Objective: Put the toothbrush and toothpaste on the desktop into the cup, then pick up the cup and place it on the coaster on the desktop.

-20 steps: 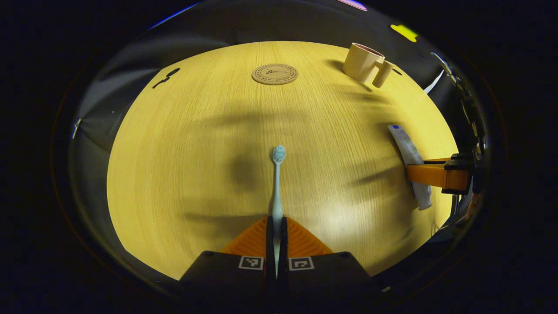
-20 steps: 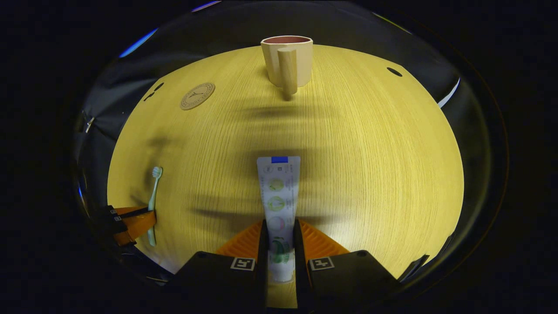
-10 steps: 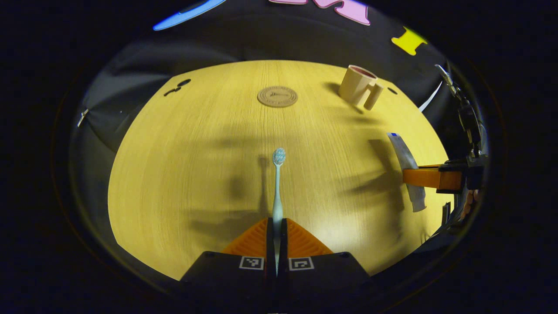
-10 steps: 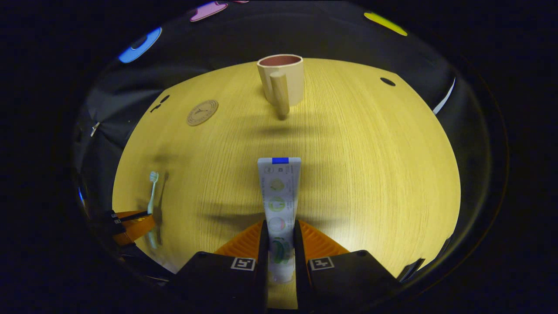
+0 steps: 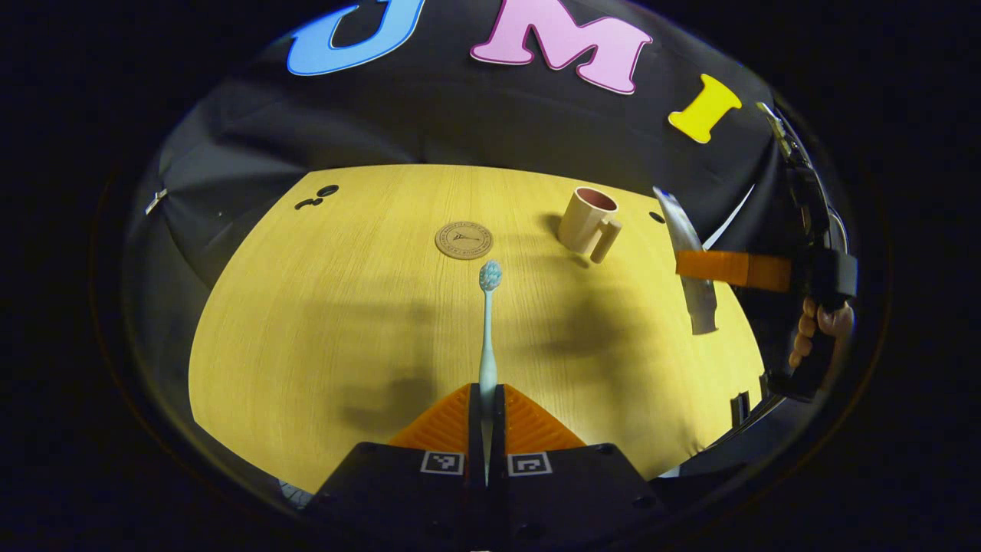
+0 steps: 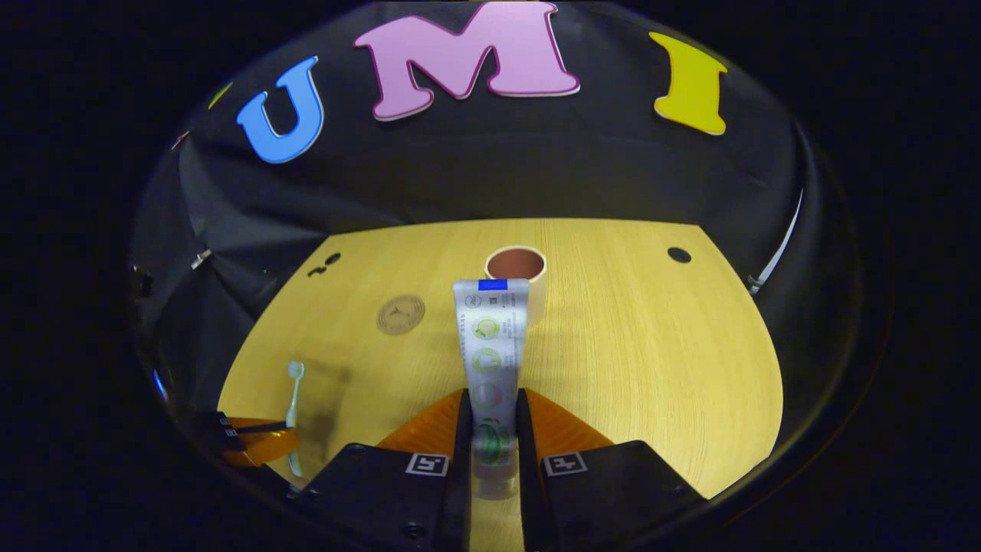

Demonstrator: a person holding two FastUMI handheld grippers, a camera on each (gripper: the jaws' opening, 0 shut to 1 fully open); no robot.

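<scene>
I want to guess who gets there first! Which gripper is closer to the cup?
Right, probably. The right gripper, holding the toothpaste, faces the cup head-on. The left gripper, holding the toothbrush, sits farther back and aside.

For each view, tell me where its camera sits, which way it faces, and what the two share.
Left gripper view: rides the left claw, looking forward over the desktop; its fingers clamp the toothbrush; a hand holds the right claw at right.
Right gripper view: rides the right claw, facing the cup; its fingers clamp the toothpaste.
Shared: cup, coaster, toothbrush, toothpaste.
</scene>
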